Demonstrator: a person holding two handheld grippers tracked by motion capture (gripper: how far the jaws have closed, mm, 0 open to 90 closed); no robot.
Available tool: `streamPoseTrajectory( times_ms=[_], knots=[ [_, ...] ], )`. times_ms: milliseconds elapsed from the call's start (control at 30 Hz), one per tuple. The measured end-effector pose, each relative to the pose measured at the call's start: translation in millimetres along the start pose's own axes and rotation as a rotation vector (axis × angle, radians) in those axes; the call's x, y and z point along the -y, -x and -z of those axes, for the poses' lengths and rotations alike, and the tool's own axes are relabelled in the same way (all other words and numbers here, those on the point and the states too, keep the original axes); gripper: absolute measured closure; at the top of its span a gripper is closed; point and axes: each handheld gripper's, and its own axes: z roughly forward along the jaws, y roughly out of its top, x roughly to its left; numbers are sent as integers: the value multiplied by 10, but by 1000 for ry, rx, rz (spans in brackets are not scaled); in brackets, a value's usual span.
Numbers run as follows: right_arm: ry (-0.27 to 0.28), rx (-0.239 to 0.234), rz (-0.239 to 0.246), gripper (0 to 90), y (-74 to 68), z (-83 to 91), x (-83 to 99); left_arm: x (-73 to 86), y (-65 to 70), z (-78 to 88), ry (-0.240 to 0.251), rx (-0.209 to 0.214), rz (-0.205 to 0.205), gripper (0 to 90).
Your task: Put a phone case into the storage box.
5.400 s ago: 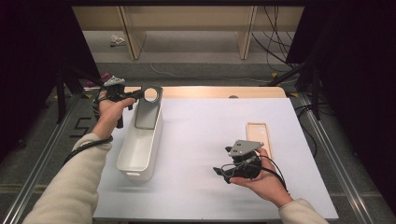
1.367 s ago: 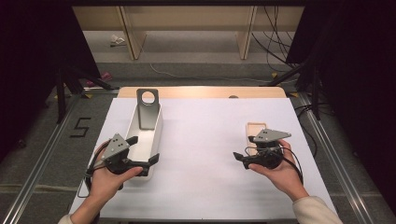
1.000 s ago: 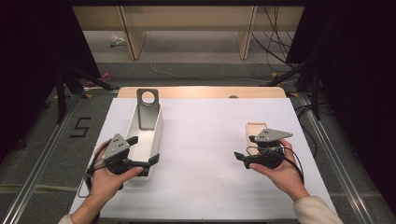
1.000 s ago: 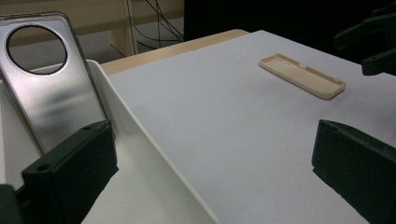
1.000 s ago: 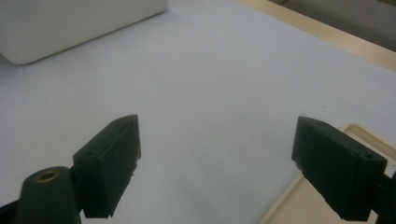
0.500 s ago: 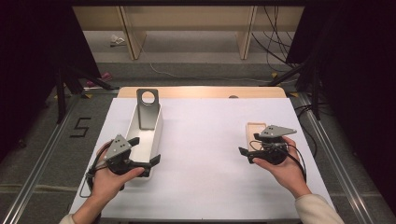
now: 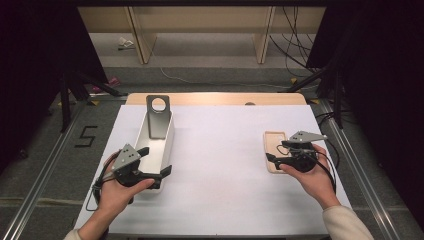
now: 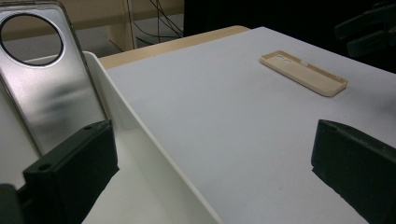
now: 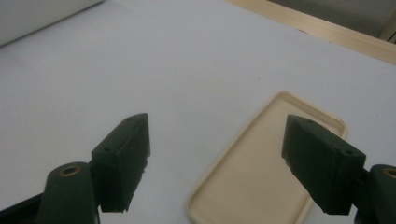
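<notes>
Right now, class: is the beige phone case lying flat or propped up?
Flat: the beige phone case lies hollow side up on the white table.

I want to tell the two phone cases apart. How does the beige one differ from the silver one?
The beige flat phone case lies open side up on the white table; the silver mirror-like phone case leans upright inside the white bin. The silver one has a large round hole. Both are rounded rectangles.

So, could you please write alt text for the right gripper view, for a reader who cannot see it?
The right gripper, jaws open and just closing a little, hangs over the near end of a beige phone case lying hollow side up on a white table. One jaw is over the case's edge, the other over bare table. A wooden strip crosses the far corner.
</notes>
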Motion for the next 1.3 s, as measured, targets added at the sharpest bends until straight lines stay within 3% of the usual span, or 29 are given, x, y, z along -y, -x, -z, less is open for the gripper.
streamPoseTrajectory(
  times_ms=[100, 233, 500, 700, 867, 1067, 1300],
  knots=[
    [-28, -4, -5, 245, 63, -13, 23, 0, -6, 0, 2, 2, 2, 0],
    [-89, -16, 24, 237, 134, -46, 62, 6, -16, -5, -2, -1, 2, 1],
    [-219, -8, 184, 246, 171, -96, 87, 2, -5, -8, -1, 5, 2, 4],
    [-385, 2, 367, 239, 116, -166, 134, 1, -2, -9, -1, 6, 2, 5],
    [-475, 24, 471, 247, 66, -232, 158, -4, 6, -5, 1, 8, 3, 5],
    [-536, 38, 545, 265, 46, -279, 138, 1, 3, -8, -1, 4, -8, 5],
    [-589, 24, 597, 290, 26, -325, 128, 11, 6, -15, -7, 3, -34, 5]
  ],
)
